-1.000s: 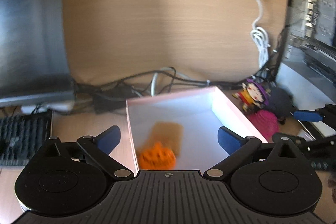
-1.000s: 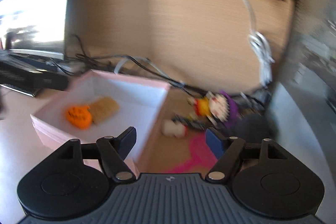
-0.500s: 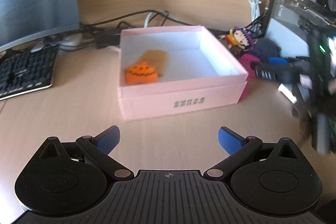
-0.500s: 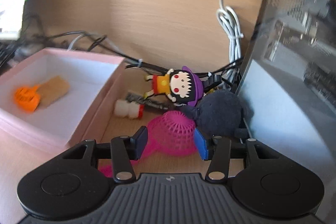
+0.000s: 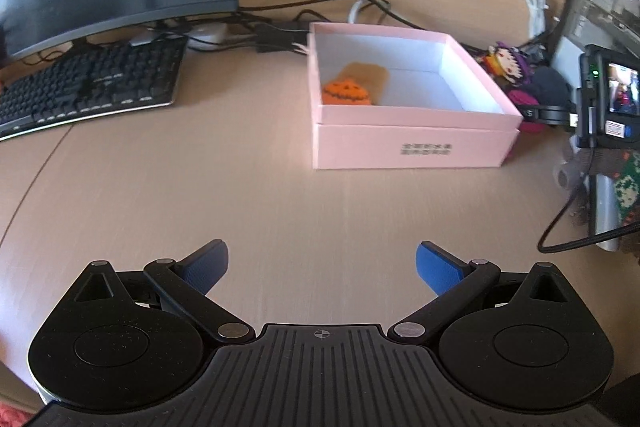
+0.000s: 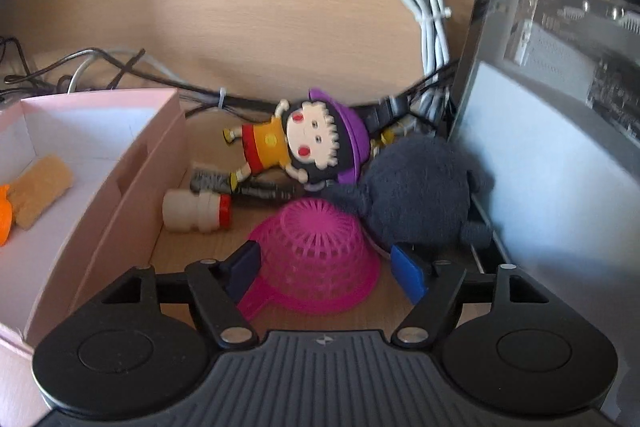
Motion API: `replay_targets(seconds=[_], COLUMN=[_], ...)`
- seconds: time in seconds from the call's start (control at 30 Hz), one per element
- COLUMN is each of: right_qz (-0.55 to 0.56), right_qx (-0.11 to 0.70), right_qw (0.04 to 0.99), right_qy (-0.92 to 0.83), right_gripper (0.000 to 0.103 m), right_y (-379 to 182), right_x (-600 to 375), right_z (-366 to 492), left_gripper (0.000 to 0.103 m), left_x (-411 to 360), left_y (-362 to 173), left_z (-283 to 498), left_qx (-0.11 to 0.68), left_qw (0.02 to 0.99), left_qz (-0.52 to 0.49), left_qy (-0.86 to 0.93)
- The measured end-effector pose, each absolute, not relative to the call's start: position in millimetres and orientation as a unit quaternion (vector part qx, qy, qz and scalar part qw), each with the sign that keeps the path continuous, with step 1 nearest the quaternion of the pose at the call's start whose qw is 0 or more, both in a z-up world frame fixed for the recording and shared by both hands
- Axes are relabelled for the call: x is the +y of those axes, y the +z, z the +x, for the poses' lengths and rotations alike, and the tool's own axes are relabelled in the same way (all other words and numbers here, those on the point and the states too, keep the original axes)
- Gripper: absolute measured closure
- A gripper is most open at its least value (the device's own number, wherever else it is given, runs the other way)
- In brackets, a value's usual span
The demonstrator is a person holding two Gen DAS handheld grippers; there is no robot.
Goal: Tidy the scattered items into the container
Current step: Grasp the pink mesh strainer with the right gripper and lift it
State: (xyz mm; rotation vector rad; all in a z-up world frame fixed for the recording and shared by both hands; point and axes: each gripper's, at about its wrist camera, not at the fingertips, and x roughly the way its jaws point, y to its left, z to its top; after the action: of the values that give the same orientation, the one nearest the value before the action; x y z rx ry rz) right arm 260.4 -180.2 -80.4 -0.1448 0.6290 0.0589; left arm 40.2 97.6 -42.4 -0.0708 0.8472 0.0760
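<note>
on the desk, pink strainer sits between right fingers.

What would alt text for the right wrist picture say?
The open right gripper straddles an upturned pink toy strainer beside a pink box. Behind lie a cartoon doll, dark plush and small bottle.

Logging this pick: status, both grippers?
Left gripper open, idle. Right gripper open, fingers straddling pink strainer. Pink box holds two items. Dark plush crowds strainer.
</note>
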Motion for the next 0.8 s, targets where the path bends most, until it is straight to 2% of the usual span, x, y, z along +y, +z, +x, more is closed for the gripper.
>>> replay_targets(seconds=[0.07,0.13,0.43,0.63,0.8], right_qz=[-0.063,-0.068,-0.047,-0.030,-0.010], right_qx=[0.310,0.312,0.321,0.344,0.347], right_qw=[0.947,0.945,0.941,0.922,0.903], right_qy=[0.050,0.069,0.095,0.176,0.253], right_gripper=[0.032,0.045,0.049,0.049,0.048], right_y=[-81,-79,-59,-48,-42], right_x=[-183,-182,-184,-179,-151], right_z=[260,261,204,133,114], left_gripper=[0.001,0.001,0.000,0.000,0.000], left_x=[91,86,70,55,46], left_y=[-45,-47,-60,-65,-69], left_z=[40,41,39,32,30], left_qx=[0.415,0.420,0.424,0.422,0.428], left_qw=[0.909,0.907,0.905,0.903,0.896], left_qz=[-0.027,-0.018,0.008,0.033,0.043], left_qy=[0.023,0.013,-0.027,-0.079,-0.107])
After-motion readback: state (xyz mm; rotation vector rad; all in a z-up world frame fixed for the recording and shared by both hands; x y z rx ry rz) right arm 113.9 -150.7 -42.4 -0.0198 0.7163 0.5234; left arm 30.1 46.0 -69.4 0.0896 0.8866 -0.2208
